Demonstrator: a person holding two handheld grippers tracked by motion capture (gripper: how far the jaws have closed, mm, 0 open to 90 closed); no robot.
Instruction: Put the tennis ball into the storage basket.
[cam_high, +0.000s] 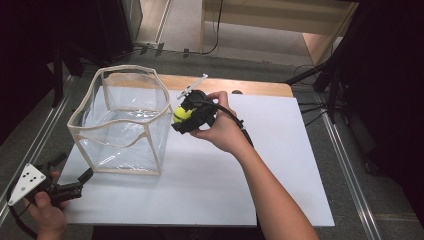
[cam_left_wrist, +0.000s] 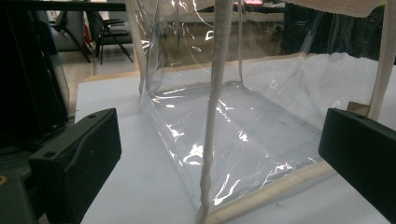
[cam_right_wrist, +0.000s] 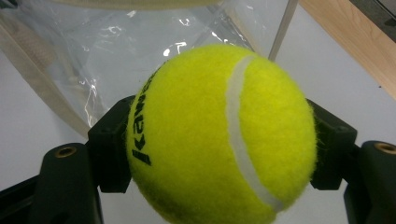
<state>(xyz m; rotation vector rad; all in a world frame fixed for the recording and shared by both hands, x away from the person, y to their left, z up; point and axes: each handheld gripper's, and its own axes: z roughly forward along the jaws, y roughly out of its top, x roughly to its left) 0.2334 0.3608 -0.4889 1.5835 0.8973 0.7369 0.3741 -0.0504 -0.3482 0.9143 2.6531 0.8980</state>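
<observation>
A yellow tennis ball (cam_high: 181, 114) (cam_right_wrist: 219, 135) is squeezed between the two black jaws of my right gripper (cam_high: 184, 116) (cam_right_wrist: 219, 149), held in the air just right of the clear bag's upper rim. The clear plastic bag (cam_high: 122, 120) (cam_left_wrist: 243, 130) with cream trim stands open-topped on the white board, with nothing visible inside it. My left gripper (cam_high: 82, 181) (cam_left_wrist: 219, 158) rests low at the board's near left corner, jaws wide apart, pointing at the bag's near bottom corner. Nothing lies between its jaws.
The white board (cam_high: 270, 165) covers a wooden table (cam_high: 250, 86). Metal rails (cam_high: 345, 165) run along both sides. Dark stands and cables crowd the far right (cam_high: 330, 85). A person's right forearm (cam_high: 270, 190) crosses the board from the bottom.
</observation>
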